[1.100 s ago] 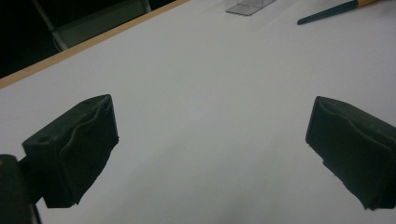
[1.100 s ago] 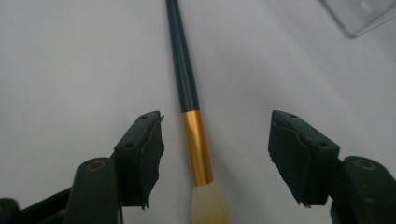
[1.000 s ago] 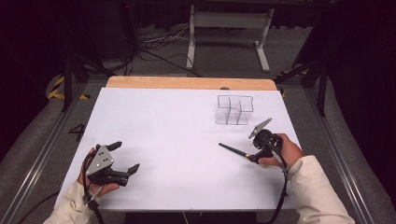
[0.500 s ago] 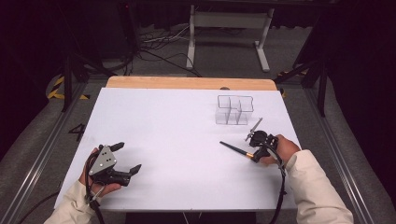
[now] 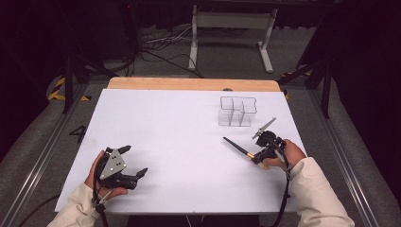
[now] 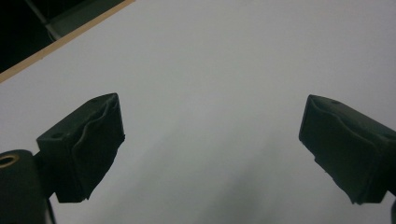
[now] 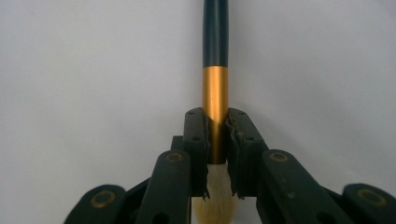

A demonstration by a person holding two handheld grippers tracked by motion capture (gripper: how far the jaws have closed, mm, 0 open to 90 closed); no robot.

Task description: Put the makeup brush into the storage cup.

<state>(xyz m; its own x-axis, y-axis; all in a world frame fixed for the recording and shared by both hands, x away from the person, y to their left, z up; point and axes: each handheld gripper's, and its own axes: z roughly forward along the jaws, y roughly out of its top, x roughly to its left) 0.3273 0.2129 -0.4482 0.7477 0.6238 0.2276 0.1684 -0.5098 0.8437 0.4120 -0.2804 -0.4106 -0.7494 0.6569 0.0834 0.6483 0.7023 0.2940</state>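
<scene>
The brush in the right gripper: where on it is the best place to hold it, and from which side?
Probably the gold band on the brush, where the right gripper is shut now: it is firm, unlike the bristles. Come from the bristle end, jaws either side, since the black handle points away.

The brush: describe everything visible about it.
The brush is slim, with a black handle, a shiny gold metal-looking band and pale cream bristles. The right tongs are shut on the band, just above the bristles, which sit back between the jaws. In the high view the brush lies low over the white table, handle pointing away from the hand toward the table's middle, near the clear box but apart from it. Whether its tip touches the table cannot be told.
</scene>
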